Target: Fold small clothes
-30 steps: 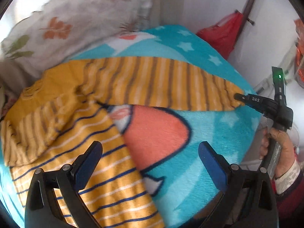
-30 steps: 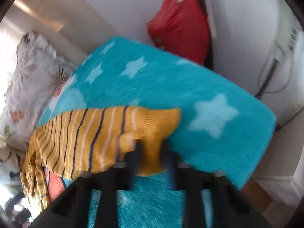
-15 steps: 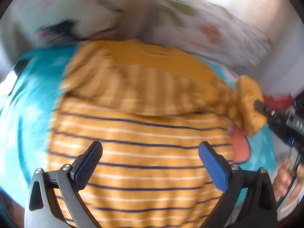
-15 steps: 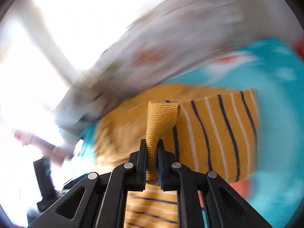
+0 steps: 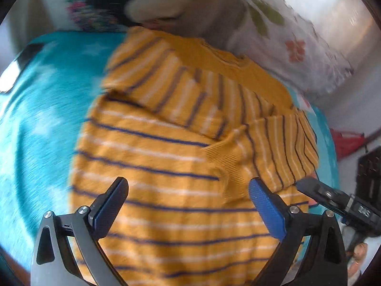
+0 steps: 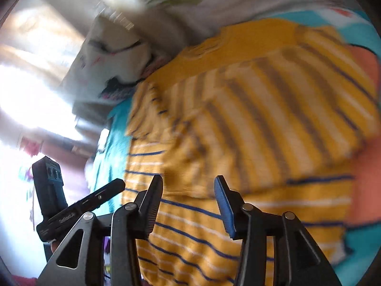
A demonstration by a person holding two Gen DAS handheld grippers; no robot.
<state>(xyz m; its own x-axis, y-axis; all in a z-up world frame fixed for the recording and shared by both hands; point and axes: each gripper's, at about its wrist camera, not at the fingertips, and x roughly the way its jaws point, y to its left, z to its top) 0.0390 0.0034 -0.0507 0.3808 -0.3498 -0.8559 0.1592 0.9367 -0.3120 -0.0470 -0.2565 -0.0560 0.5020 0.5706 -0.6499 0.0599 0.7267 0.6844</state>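
Observation:
A small mustard-yellow sweater with navy and white stripes lies flat on a turquoise star blanket. Both sleeves are folded in across its chest; the right sleeve's ribbed cuff rests near the middle. My left gripper is open and empty, hovering over the sweater's lower body. My right gripper is open and empty above the sweater, just off the folded sleeve. The right gripper also shows in the left wrist view, at the sweater's right edge. The left gripper's body shows in the right wrist view.
Floral pillows lie against the sweater's collar end. A red bag hangs by the wall at right. The blanket has an orange patch beside the sweater. A dark phone-like object lies at the blanket's far left.
My right gripper carried the right sleeve over the sweater, laid it across the chest and let go; it is now open. My left gripper swung over the sweater's body.

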